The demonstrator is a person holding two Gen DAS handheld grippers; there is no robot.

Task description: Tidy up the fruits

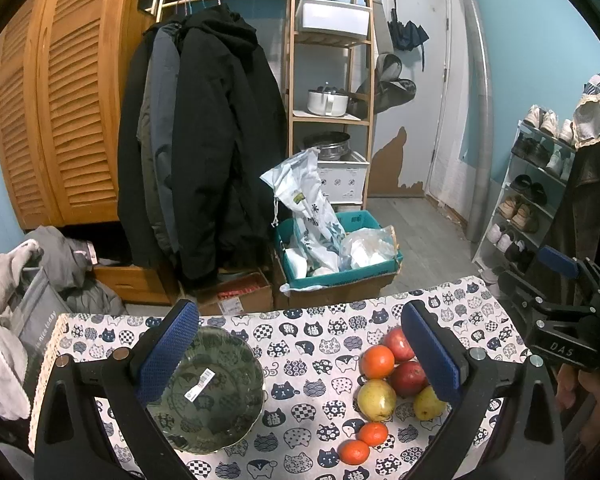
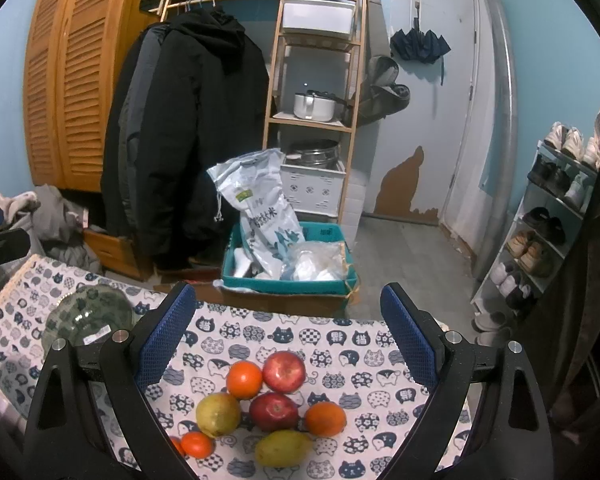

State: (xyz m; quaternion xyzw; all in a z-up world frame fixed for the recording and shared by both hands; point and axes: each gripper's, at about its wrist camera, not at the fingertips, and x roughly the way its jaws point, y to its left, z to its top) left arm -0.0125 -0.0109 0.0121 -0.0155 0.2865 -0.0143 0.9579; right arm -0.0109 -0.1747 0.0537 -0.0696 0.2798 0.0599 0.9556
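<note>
Cat-patterned cloth covers the desk [image 2: 340, 344], and all the fruit sits loose on it. Both tools are wide open and hold nothing. The glass bowl [image 1: 216, 392] is the biggest thing; it lies just under the left tool [image 1: 300, 352], near its left finger, and it is empty apart from a small sticker. The fruit pile lies right under the right tool [image 2: 288, 340], between its fingers: two red apples [image 2: 284, 372], two yellow pears [image 2: 218, 414], two big oranges [image 2: 244, 380], and the small oranges [image 2: 196, 444] nearest the camera. The fruits touch each other, so I think grabbing one could bump the rest and send a round one rolling off the desk. A hard squeeze could bruise a pear. Dropping fruit into the glass bowl could chip it or push it along.
</note>
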